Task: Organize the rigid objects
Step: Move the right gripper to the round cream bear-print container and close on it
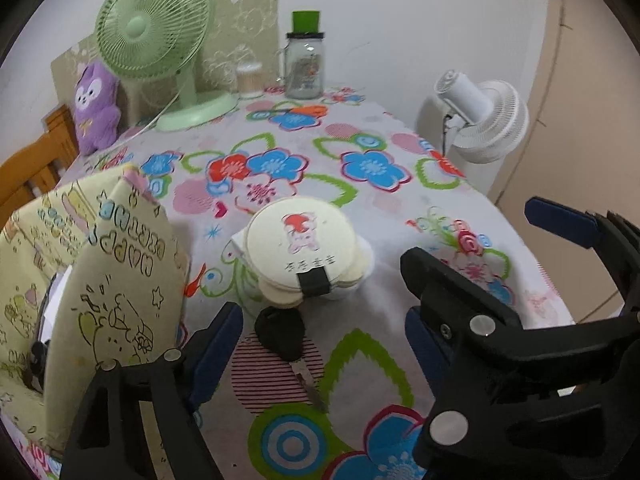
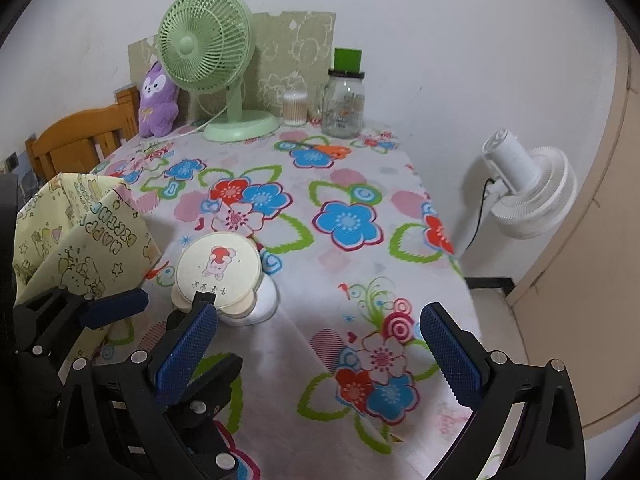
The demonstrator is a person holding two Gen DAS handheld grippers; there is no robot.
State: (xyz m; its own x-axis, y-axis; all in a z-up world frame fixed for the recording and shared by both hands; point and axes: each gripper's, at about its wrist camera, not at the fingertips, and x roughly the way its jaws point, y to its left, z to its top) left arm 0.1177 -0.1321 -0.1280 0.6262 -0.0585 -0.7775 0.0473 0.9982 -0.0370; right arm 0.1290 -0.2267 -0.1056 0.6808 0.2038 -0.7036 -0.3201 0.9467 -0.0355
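A black-headed key (image 1: pixel 285 338) lies on the floral tablecloth (image 1: pixel 360 208), between the open jaws of my left gripper (image 1: pixel 320 344). Just beyond it sits a round cream holder with a bunny picture (image 1: pixel 302 246); it also shows in the right wrist view (image 2: pixel 220 270). A yellow patterned fabric bag (image 1: pixel 92 280) stands open at the left, beside the left finger; the right wrist view shows it too (image 2: pixel 80 232). My right gripper (image 2: pixel 320 348) is open and empty above the cloth, to the right of the left gripper (image 2: pixel 132 312).
At the table's far edge stand a green desk fan (image 1: pixel 160 48), a purple plush toy (image 1: pixel 96 108), a cotton swab jar (image 1: pixel 249 80) and a glass jar with a green lid (image 1: pixel 306 60). A white floor fan (image 1: pixel 488 120) stands off the right edge. A wooden chair (image 2: pixel 80 136) is at the left.
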